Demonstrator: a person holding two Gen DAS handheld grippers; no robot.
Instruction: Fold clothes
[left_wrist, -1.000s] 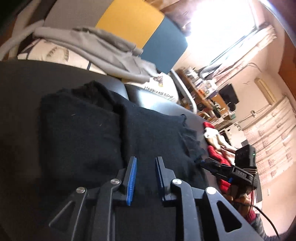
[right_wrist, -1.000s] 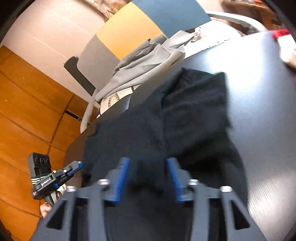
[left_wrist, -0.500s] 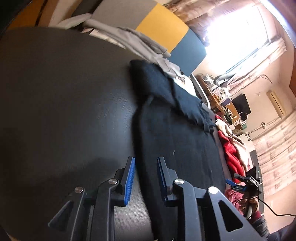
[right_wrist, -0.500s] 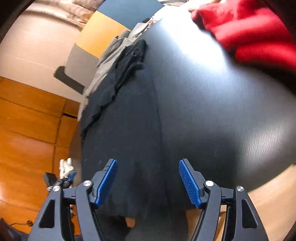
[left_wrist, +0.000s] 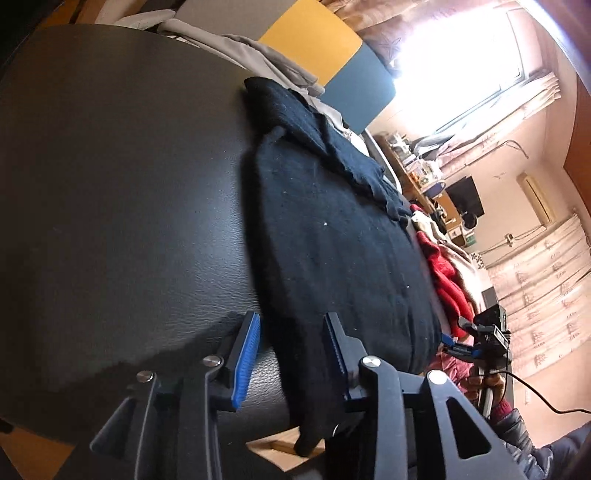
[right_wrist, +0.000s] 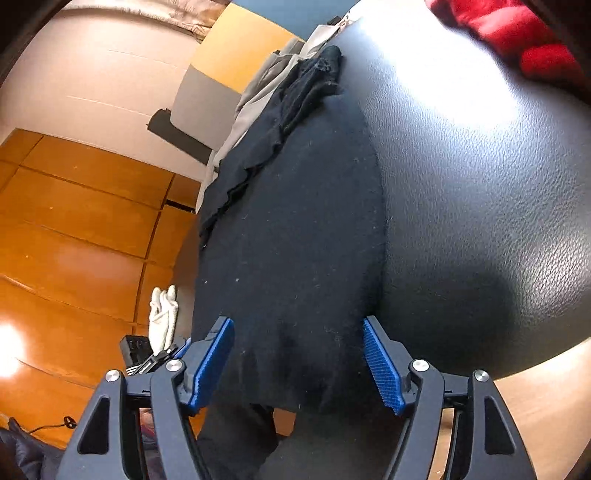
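Cloth first — the black garment (left_wrist: 332, 229) lies stretched along the dark leather surface (left_wrist: 122, 192), its near hem drooping over the front edge. On the left, the left gripper (left_wrist: 291, 354) is opening, hem between its blades but no pinch that I can see. The right gripper (right_wrist: 299, 358) stands wide, cloth between and unclamped. Best to let go cleanly — no dragging — and check both corners sit level.
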